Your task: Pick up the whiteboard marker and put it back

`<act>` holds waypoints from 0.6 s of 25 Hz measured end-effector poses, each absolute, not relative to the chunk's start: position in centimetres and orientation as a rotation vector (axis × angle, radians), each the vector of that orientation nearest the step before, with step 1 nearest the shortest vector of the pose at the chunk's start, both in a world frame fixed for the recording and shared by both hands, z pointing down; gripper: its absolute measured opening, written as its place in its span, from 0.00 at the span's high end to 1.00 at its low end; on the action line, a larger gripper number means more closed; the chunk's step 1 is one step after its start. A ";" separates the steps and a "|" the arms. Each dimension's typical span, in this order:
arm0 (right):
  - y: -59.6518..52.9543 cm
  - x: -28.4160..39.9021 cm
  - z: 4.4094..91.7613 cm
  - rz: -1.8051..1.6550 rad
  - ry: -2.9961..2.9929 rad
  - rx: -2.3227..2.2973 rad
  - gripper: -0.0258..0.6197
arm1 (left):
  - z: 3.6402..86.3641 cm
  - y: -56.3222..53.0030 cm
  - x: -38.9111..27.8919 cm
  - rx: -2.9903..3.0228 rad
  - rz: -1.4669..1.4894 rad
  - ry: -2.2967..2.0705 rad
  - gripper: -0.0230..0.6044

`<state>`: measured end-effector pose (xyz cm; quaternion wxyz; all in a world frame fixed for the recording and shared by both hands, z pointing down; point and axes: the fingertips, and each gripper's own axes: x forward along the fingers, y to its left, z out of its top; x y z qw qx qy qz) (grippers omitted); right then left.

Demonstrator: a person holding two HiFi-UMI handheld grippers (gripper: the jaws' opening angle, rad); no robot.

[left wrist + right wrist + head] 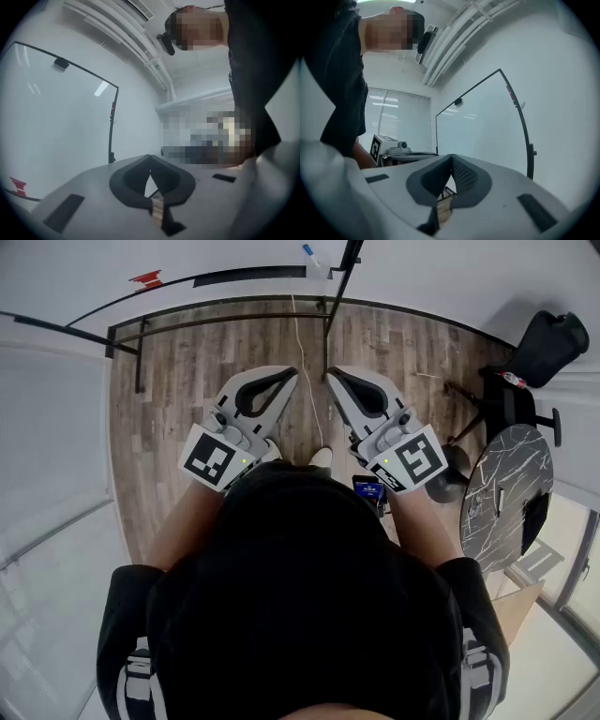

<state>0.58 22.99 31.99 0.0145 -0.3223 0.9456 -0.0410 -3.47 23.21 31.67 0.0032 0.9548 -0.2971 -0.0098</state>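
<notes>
Left gripper point(286, 375): mine, clenched, jaw tips meeting, nothing between them.
Right gripper point(336, 375): clenched as well, empty, close beside the left.
Whiteboard marker point(309, 256): blue-capped, at the whiteboard point(483, 126), just beside its black post point(339, 296); well ahead of both my grippers.
Floor point(187, 362): wood planks.
My right: round marble table point(511, 486).

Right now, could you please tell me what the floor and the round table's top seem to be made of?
The floor looks like wood or laminate, matt: brown planks with grain and seams. The top of the round table looks like dark marble or a print, smooth: pale veins cross it.
</notes>
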 end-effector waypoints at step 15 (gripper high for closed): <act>23.2 -3.4 32.0 -0.141 2.906 -1.112 0.97 | 31.7 23.8 -8.1 3.002 -0.025 -0.921 0.96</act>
